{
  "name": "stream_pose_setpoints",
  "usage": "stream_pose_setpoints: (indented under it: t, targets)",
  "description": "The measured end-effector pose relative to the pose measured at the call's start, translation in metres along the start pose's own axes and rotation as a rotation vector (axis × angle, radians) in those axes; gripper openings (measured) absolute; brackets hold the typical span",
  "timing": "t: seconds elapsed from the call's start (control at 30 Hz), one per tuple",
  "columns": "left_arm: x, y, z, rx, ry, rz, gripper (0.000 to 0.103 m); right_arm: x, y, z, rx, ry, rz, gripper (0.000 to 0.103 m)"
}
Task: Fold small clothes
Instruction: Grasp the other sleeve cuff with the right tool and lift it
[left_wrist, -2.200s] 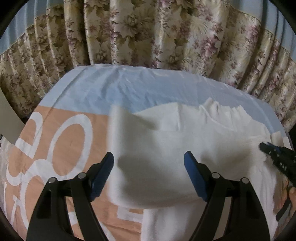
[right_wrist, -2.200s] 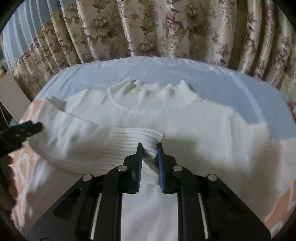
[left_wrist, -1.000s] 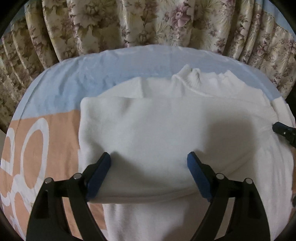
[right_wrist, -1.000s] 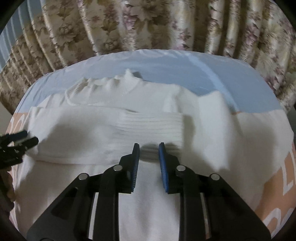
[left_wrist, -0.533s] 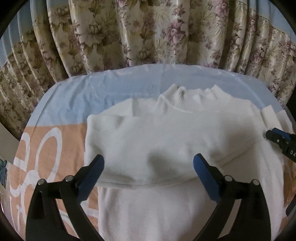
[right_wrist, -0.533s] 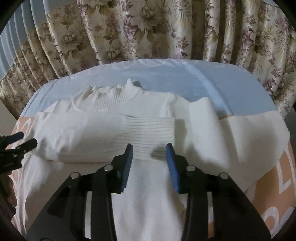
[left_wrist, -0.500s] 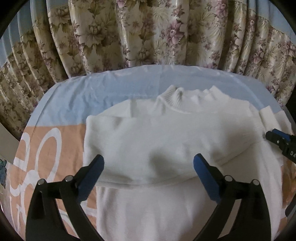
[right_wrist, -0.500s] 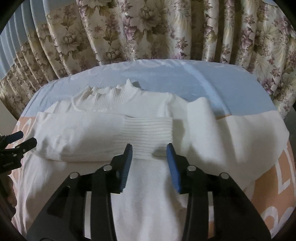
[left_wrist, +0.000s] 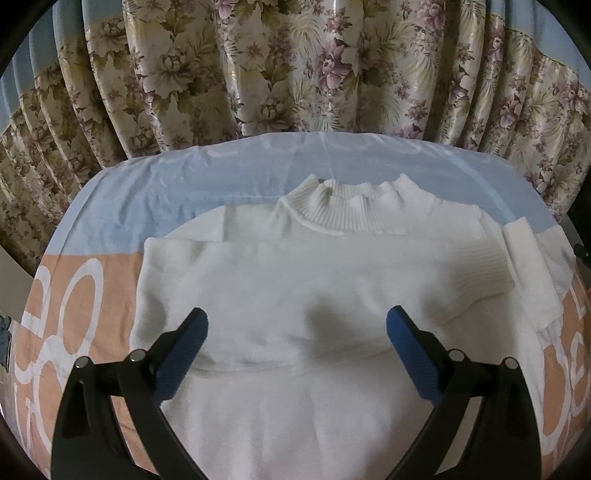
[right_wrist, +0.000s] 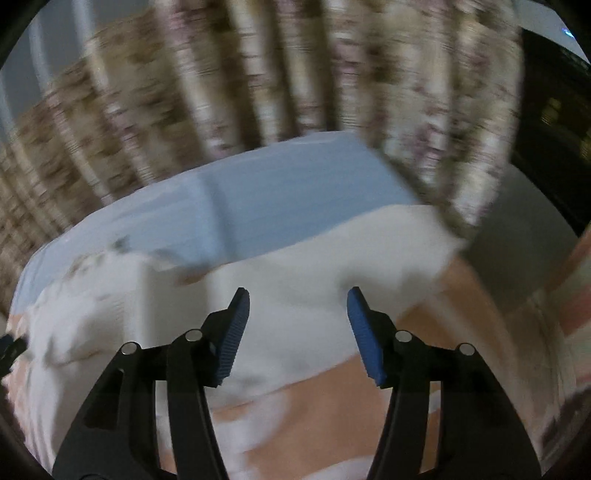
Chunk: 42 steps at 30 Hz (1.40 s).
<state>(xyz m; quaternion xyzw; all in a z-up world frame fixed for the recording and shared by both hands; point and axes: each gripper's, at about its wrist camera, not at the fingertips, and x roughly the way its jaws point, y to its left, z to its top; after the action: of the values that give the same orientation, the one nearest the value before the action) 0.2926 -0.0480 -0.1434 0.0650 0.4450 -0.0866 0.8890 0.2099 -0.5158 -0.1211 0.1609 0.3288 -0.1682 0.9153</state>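
Note:
A white knit sweater (left_wrist: 314, 387) lies flat on the bed with its ribbed collar (left_wrist: 354, 210) at the far side. Its left sleeve (left_wrist: 295, 288) is folded across the chest, with the ribbed cuff (left_wrist: 476, 273) at the right. My left gripper (left_wrist: 295, 350) is open and empty, hovering over the folded sleeve. My right gripper (right_wrist: 295, 332) is open and empty above the sweater's right sleeve (right_wrist: 351, 258); that view is motion-blurred.
The bed sheet is light blue (left_wrist: 221, 177) at the far side and orange with white letters (left_wrist: 74, 314) nearer me. Floral curtains (left_wrist: 295, 66) hang close behind the bed. The bed's right edge (right_wrist: 517, 258) drops to a dark area.
My right gripper let go of the folded sleeve's cuff, opened wide and swung right toward the other sleeve. My left gripper drew back slightly and stayed open.

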Motion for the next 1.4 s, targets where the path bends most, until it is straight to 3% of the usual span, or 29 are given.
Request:
stream_pose_setpoints:
  t: [0.1, 0.23, 0.5, 0.7, 0.73, 0.8, 0.93, 1.13, 1.27, 1.4]
  targets:
    - [0.004, -0.006, 0.004, -0.016, 0.006, 0.000, 0.098, 0.017, -0.046, 0.009, 0.104, 0.011, -0.032, 0.058]
    - [0.010, -0.020, 0.008, -0.010, 0.015, -0.008, 0.098, 0.035, -0.094, 0.011, 0.249, 0.033, -0.003, 0.058]
    - [0.013, -0.051, 0.013, 0.050, 0.026, -0.015, 0.098, 0.061, -0.119, 0.016, 0.372, 0.039, 0.091, 0.059]
    - [0.014, -0.061, 0.011, 0.087, 0.027, -0.013, 0.098, 0.064, -0.109, 0.022, 0.301, 0.019, 0.050, 0.031]
    - [0.016, -0.061, 0.010, 0.086, 0.031, -0.017, 0.098, 0.062, -0.108, 0.023, 0.289, 0.008, 0.042, 0.022]
    - [0.017, -0.060, 0.009, 0.084, 0.040, -0.026, 0.098, 0.054, -0.101, 0.023, 0.249, -0.032, 0.030, 0.017]
    - [0.016, -0.057, 0.006, 0.089, 0.042, -0.035, 0.098, 0.027, -0.069, 0.024, 0.106, -0.112, 0.028, 0.014]
    - [0.016, -0.040, 0.000, 0.055, 0.064, -0.066, 0.098, -0.027, 0.026, 0.014, -0.070, -0.160, 0.154, 0.014]
    - [0.011, -0.023, -0.005, 0.037, 0.059, -0.072, 0.098, -0.043, 0.115, -0.005, -0.178, -0.120, 0.284, 0.014]
    - [0.008, 0.000, -0.008, 0.009, 0.064, -0.075, 0.098, -0.044, 0.199, -0.034, -0.325, -0.070, 0.339, 0.011]
